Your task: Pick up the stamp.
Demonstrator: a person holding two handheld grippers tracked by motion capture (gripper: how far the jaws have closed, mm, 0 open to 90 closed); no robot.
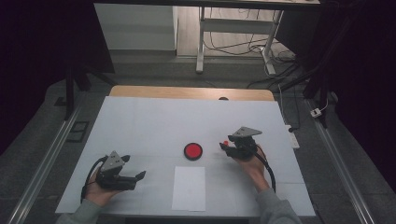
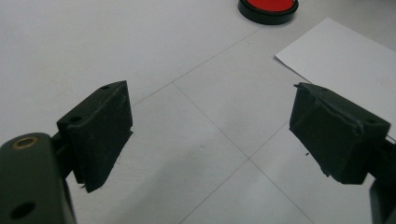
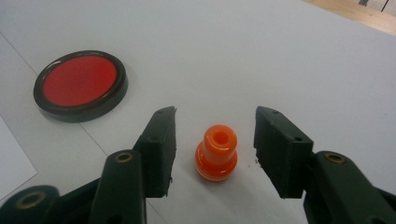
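Observation:
A small orange stamp-like knob (image 3: 216, 153) stands upright on the white table (image 1: 154, 121), right of a round red ink pad in a black rim (image 3: 80, 84). My right gripper (image 3: 215, 114) is low over the table with one jaw on each side of the knob; a gap shows on both sides, so it is open. In the high view the right gripper (image 1: 225, 145) sits just right of the red pad (image 1: 193, 151). My left gripper (image 1: 138, 177) rests at the front left, jaws open and empty, pointing toward a white sheet of paper (image 1: 188, 188).
The sheet of paper (image 2: 345, 60) lies flat near the front edge, just below the red pad (image 2: 268, 7). A wooden strip borders the table's far edge (image 1: 191, 92). Desk legs and cables stand on the floor beyond.

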